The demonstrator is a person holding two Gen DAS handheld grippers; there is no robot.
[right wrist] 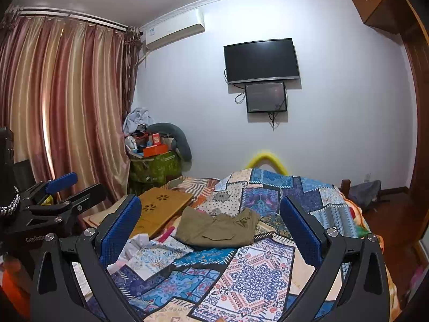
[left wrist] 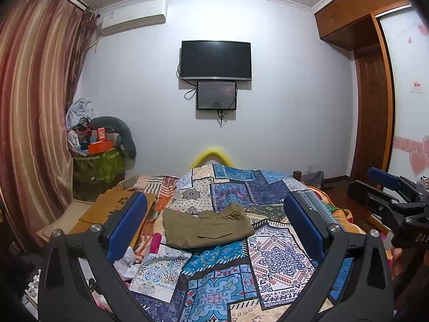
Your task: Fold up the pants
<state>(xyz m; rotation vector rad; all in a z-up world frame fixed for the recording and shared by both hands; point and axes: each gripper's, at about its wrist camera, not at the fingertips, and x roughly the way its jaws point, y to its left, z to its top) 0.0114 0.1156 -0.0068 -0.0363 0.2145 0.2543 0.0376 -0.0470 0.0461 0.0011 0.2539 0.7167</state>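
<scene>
Olive-brown pants lie folded into a compact rectangle on the patchwork bedspread, waistband toward the far side. My left gripper hovers above and before them, open, its blue pads wide apart with nothing between. In the right wrist view the same pants lie on the bedspread, and my right gripper is open and held back from them. Each gripper shows in the other's view: the right gripper at the right edge, the left gripper at the left edge.
A wooden lap table lies on the bed's left side, with crumpled white cloth near it. A green basket piled with clutter stands by the striped curtain. A TV hangs on the far wall; a wardrobe is at right.
</scene>
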